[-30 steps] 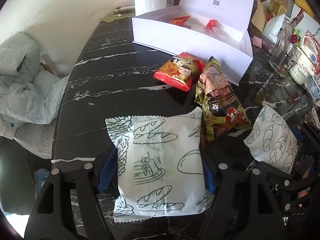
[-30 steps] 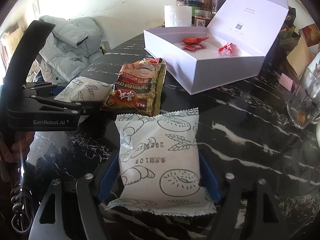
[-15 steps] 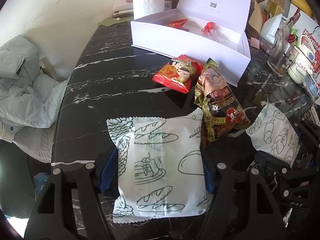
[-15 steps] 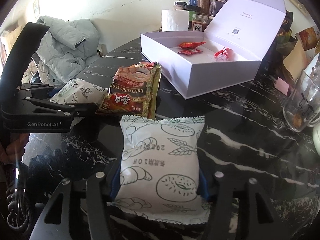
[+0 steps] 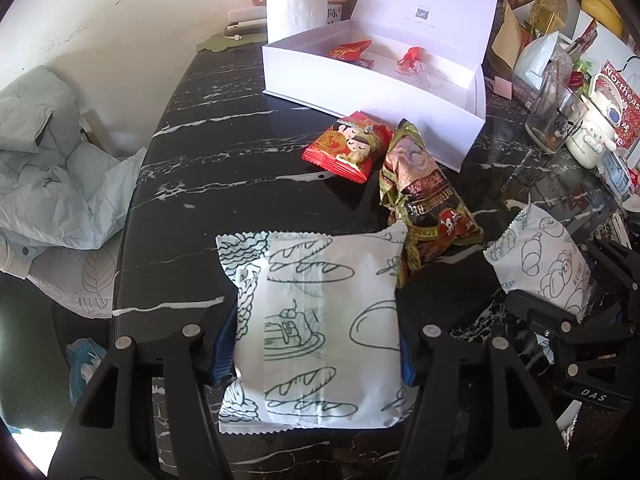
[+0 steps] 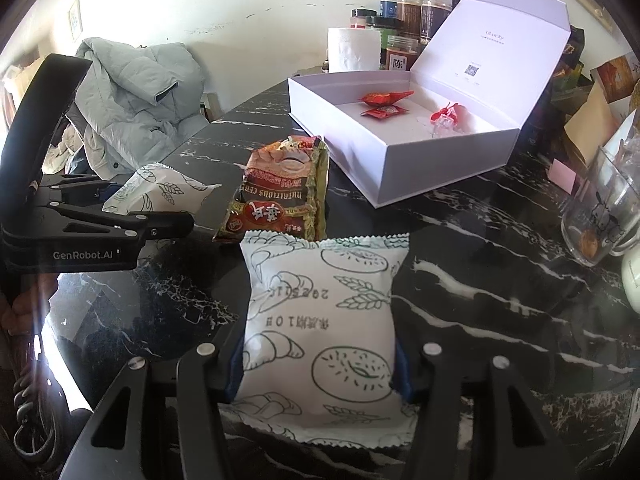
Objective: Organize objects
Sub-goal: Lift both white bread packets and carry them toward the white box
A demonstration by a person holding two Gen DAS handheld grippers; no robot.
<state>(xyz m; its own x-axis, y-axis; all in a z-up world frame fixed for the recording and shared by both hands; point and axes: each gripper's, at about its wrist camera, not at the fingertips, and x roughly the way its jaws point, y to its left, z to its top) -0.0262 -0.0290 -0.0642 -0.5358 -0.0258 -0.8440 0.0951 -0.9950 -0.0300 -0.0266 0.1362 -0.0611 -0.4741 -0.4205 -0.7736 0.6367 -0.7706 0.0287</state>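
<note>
Clearly roomy and rigid: white box [image 5: 372,80], lid up, at the far end of the surface [image 5: 224,160]. Nearer, two soft, light bread packets (crinkly film, air-puffed, easily crushed): left packet [image 5: 320,316] pinched at mid-sides by left gripper [image 5: 316,348], right packet [image 6: 324,332] likewise by right gripper [image 6: 320,364], jaws just closing.

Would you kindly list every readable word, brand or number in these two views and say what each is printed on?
"GenRobot.AI": side of the left hand-held gripper.
"DAS": right hand-held gripper.
"NUTRITIOUS CERE...", upside down: brown cereal packet.
"uLucky": white gift box lid; QR code below it, unreadable.
"Northeas...": red card.
"陈": jar label.
Bread packet print: upside down, too blurred.
</note>
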